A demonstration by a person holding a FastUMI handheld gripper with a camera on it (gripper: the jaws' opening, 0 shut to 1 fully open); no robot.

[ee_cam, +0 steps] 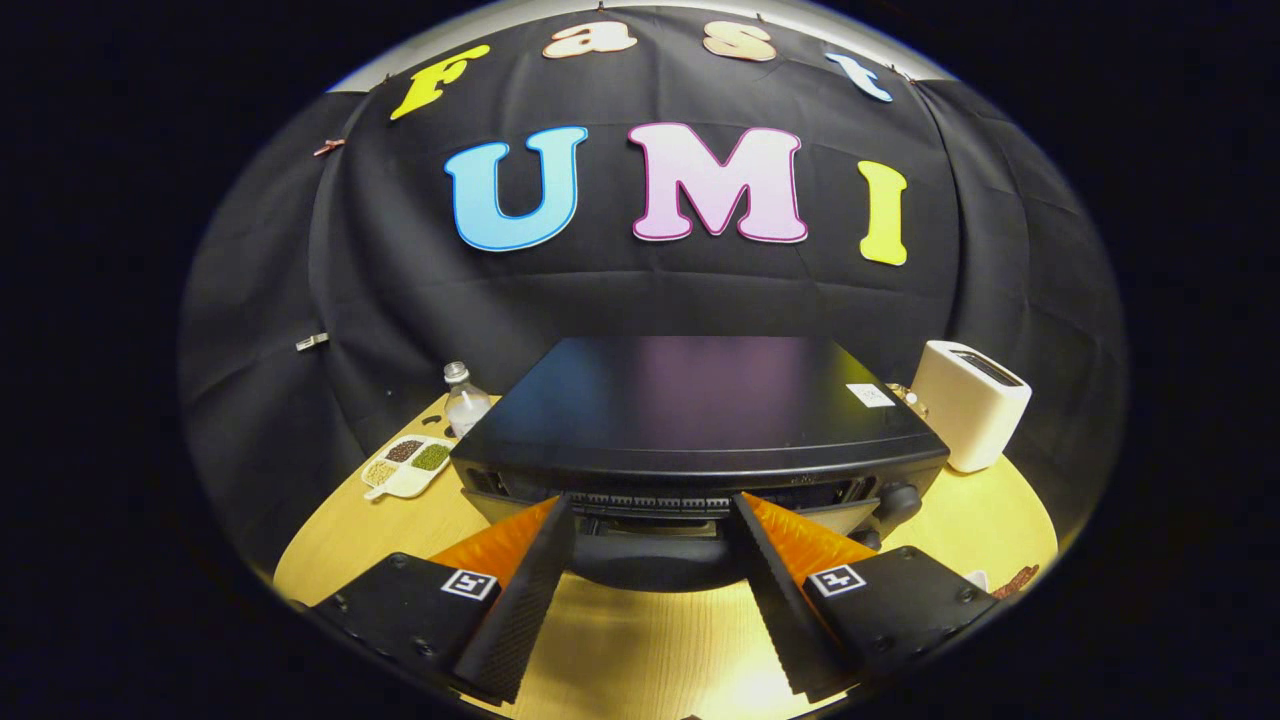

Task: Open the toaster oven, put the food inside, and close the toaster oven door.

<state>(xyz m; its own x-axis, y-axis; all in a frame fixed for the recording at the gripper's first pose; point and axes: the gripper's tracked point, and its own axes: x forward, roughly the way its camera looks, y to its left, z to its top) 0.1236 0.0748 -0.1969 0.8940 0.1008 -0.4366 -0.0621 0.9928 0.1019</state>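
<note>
Black toaster oven [700,420] between spread tool [655,505]

white sticker [870,395] on toaster oven [700,410] top, print too small to read

the gripper [655,505] has ridged wedge fingers on screwed blocks bearing square markers.
</note>
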